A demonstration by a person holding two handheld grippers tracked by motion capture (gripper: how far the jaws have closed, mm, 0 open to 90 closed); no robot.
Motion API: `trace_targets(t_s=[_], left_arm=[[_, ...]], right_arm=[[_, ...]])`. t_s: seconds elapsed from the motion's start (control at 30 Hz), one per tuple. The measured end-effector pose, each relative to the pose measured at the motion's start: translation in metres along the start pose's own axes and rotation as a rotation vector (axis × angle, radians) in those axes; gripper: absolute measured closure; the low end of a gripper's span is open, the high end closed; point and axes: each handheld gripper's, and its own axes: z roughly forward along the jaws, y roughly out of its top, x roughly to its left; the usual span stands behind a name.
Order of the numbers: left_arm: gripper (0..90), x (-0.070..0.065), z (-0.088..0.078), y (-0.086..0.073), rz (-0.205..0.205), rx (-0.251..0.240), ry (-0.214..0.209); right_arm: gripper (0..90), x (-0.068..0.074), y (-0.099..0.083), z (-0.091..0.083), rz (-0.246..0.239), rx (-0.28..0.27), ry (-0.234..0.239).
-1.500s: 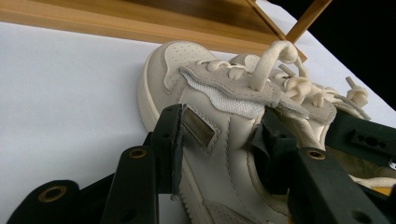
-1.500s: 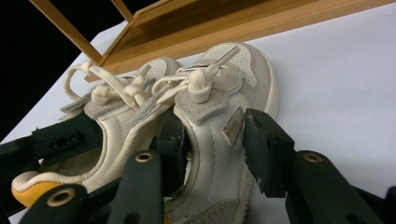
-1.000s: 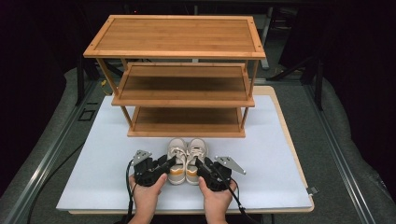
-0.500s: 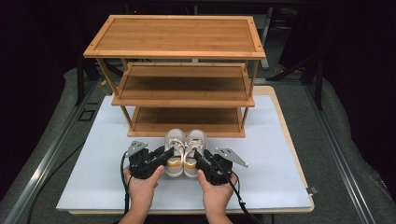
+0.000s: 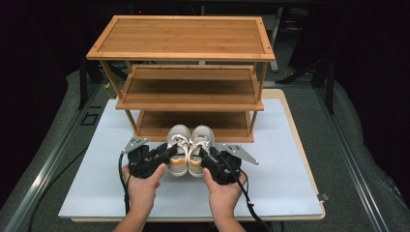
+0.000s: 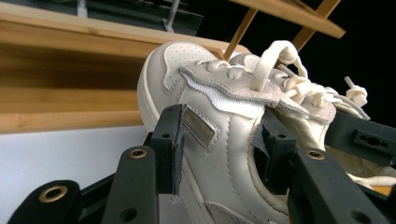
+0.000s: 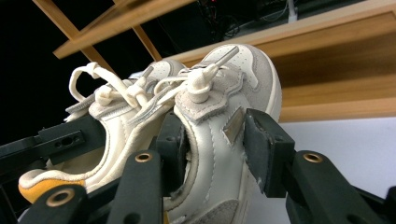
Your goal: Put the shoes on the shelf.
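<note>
A pair of cream sneakers with orange heel soles is held side by side just in front of the wooden rack's bottom shelf (image 5: pixel 193 123). My left gripper (image 5: pixel 169 153) is shut on the outer side wall of the left shoe (image 5: pixel 178 142); in the left gripper view its jaws pinch the collar of that shoe (image 6: pixel 224 126). My right gripper (image 5: pixel 204 157) is shut on the side wall of the right shoe (image 5: pixel 201 140), which the right gripper view shows clamped between the pads (image 7: pixel 219 135). Both toes point toward the rack.
The three-tier wooden rack (image 5: pixel 186 43) stands at the back of a white mat (image 5: pixel 290 164) on the table. Its middle shelf (image 5: pixel 191 89) and bottom shelf are bare. Dark floor and metal rails flank the table. Cables trail from both grippers.
Both grippers have carried the pair of shoes forward, away from the person and closer to the rack's bottom shelf. The grips have not changed.
</note>
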Motion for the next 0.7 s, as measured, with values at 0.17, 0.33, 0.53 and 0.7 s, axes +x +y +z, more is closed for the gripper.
trace_targets(t_s=[0.17,0.33,0.53,0.7], left_arm=[[58.0,-0.005,-0.007,0.008,0.017,-0.012,-0.002],[58.0,-0.008,-0.011,0.017,0.027,-0.021,-0.001],[58.0,-0.009,-0.013,0.029,0.029,-0.039,-0.003],[58.0,-0.013,-0.014,0.039,0.035,-0.046,-0.003]], right_arm=[[60.1,0.007,0.008,-0.006,-0.018,-0.023,0.015],[60.0,0.012,0.015,-0.010,-0.028,-0.027,0.013],[60.0,0.017,0.027,-0.009,-0.033,-0.047,0.026],[60.0,0.019,0.037,-0.011,-0.042,-0.043,0.019]])
